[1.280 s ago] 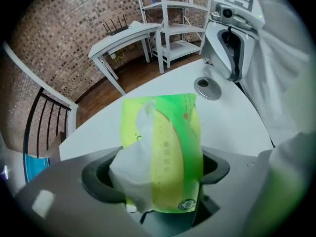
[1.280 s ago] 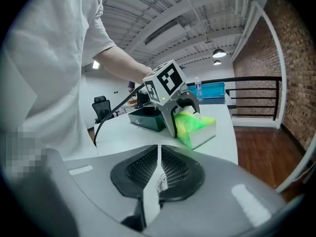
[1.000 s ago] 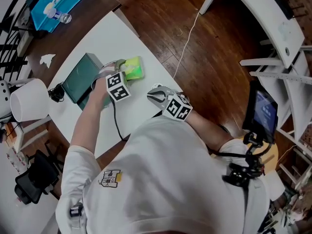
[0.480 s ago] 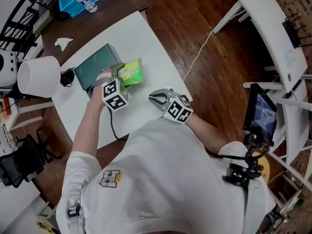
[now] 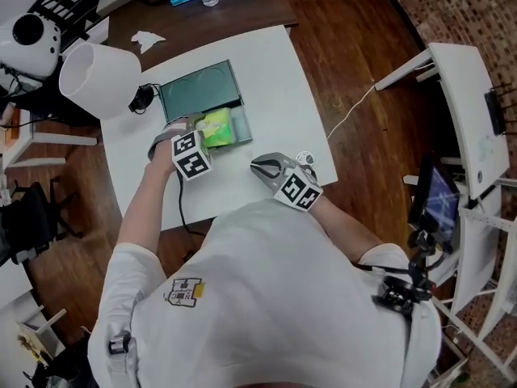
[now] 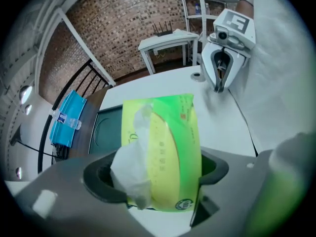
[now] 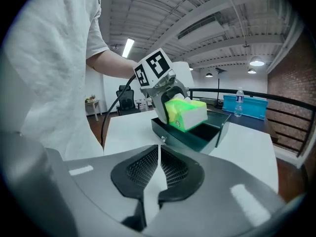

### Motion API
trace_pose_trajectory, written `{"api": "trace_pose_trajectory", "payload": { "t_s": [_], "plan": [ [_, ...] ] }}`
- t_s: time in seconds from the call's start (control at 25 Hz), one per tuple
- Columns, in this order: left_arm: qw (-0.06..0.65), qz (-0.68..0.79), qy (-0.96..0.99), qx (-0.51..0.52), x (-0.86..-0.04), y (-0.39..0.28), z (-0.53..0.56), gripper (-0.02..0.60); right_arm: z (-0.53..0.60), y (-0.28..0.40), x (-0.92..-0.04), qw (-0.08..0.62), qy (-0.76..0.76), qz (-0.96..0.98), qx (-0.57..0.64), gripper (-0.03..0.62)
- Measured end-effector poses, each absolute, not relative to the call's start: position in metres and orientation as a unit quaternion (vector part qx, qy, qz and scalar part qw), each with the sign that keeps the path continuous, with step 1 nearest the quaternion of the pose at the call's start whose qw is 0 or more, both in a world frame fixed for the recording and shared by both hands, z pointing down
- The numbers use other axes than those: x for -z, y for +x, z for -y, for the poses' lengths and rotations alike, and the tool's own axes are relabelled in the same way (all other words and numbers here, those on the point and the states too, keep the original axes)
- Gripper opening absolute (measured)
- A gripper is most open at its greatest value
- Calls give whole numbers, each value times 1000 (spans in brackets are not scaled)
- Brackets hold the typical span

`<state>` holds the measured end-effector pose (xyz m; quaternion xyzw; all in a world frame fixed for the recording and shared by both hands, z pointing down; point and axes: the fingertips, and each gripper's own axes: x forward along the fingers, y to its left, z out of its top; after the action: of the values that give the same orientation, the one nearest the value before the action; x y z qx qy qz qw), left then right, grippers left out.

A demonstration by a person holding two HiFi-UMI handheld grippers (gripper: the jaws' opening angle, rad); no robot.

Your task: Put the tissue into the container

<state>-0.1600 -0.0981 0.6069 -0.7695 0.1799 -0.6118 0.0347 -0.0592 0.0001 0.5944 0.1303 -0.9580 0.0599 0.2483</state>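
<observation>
Now, my left claw (image 6: 156,176) clamped wide on soft green-and-yellow plastic tissue pack (image 6: 165,132), white sheet poking out, pack just above open dark green rectangular container (image 7: 197,134) on white table (image 5: 271,79), right claw (image 7: 158,174) closed, empty.

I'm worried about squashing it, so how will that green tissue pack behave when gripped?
The tissue pack probably feels soft and light: its wrap looks thin and a loose tissue bulges out of it. The glossy film may slip in the left gripper, which clamps it across its width.
</observation>
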Motion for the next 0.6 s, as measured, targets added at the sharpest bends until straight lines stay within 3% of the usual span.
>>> {"api": "trace_pose_trajectory", "payload": {
  "t_s": [0.6],
  "plan": [
    [-37,-165,-756,633,-665,-194,104,391,-5,-76,-594,262,142,952,-64,15]
  ]
}}
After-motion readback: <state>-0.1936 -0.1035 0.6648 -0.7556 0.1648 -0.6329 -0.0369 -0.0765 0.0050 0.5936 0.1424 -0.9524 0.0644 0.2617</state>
